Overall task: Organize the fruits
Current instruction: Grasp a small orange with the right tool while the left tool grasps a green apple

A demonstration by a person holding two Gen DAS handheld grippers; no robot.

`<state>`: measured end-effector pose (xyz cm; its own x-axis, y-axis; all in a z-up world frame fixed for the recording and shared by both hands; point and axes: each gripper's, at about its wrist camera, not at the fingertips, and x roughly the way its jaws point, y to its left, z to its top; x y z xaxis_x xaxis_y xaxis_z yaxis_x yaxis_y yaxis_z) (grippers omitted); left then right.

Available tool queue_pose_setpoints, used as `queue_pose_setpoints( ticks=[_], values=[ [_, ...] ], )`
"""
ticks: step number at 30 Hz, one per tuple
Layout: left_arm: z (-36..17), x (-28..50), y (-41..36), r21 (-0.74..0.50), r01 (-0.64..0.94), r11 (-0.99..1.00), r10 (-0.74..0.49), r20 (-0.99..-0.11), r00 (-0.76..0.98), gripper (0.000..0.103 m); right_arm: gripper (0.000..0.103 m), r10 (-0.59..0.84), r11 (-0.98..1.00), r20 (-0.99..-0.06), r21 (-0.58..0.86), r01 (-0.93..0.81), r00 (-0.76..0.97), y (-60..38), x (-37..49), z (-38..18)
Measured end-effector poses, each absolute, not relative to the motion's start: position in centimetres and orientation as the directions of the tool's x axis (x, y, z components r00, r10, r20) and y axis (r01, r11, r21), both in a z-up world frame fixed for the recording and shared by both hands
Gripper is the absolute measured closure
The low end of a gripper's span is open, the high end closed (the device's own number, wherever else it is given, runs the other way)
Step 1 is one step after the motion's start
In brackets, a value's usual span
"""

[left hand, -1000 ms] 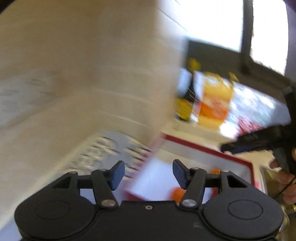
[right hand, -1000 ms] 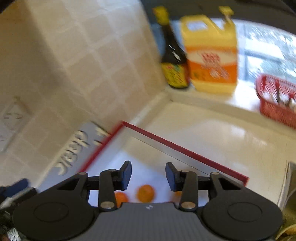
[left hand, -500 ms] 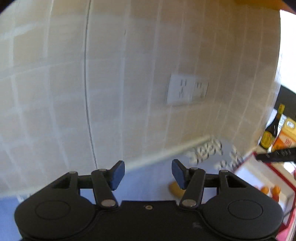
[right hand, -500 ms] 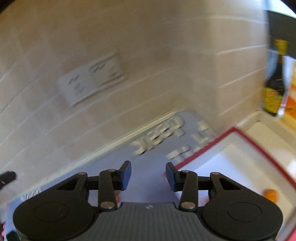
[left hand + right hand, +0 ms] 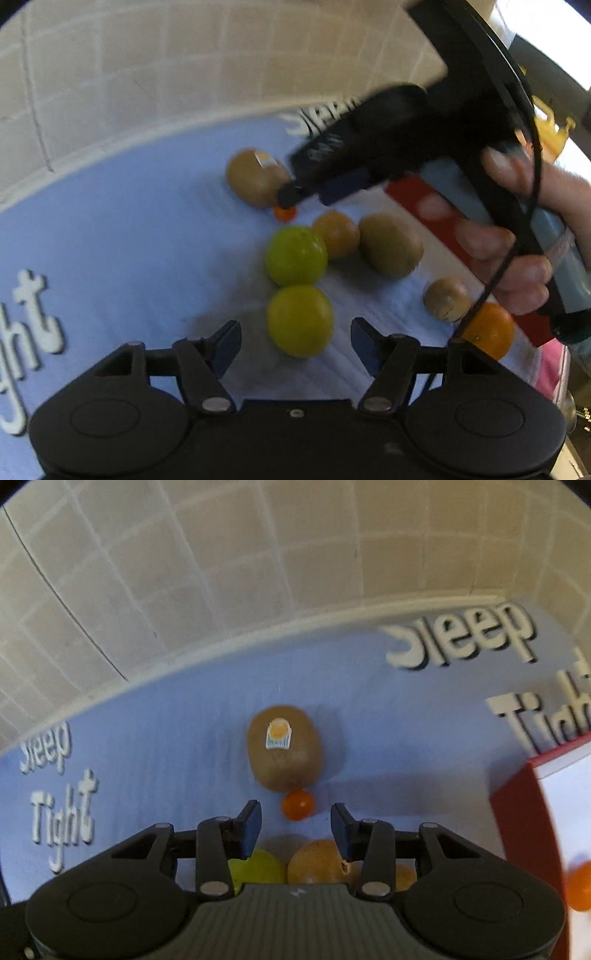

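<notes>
Two grippers now over a pale blue lettered mat [image 5: 110, 229], no longer facing tiled wall as half a second ago. Left gripper [image 5: 295, 338]: jaws just widened, apart and empty, round green fruit [image 5: 299, 320] between them, untouched. Right gripper [image 5: 295, 823]: jaws part open, holding nothing, small orange tomato [image 5: 297, 804] just ahead, touching stickered brown kiwi [image 5: 284, 747]. Red-edged white tray [image 5: 517, 812] at far right.
</notes>
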<state>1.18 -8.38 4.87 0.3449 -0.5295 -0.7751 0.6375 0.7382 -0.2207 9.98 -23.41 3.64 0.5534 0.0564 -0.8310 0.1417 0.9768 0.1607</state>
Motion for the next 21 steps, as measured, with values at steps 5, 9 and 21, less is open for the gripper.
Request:
queue_pose_setpoints(
  ticks=[5, 9, 21],
  values=[
    [3.7, 1.5, -10.0, -0.245, 0.642, 0.726, -0.539, -0.783, 0.311, 0.03, 0.061, 0.072, 0.981, -0.852, 0.154, 0.117, 0.518, -23.3, 11.0, 2.1],
    [3.5, 1.5, -10.3, -0.229, 0.642, 0.731, -0.525, -0.79, 0.316, 0.043, 0.061, 0.071, 0.985, -0.856, 0.142, 0.102, 0.511, -23.2, 11.1, 1.6],
    [5.4, -2.9, -8.6, -0.196, 0.62, 0.76, -0.527, -0.745, 0.41, 0.05, 0.079, 0.053, 0.994, -0.845, 0.097, 0.056, 0.532, -23.4, 10.3, 2.9]
  ],
)
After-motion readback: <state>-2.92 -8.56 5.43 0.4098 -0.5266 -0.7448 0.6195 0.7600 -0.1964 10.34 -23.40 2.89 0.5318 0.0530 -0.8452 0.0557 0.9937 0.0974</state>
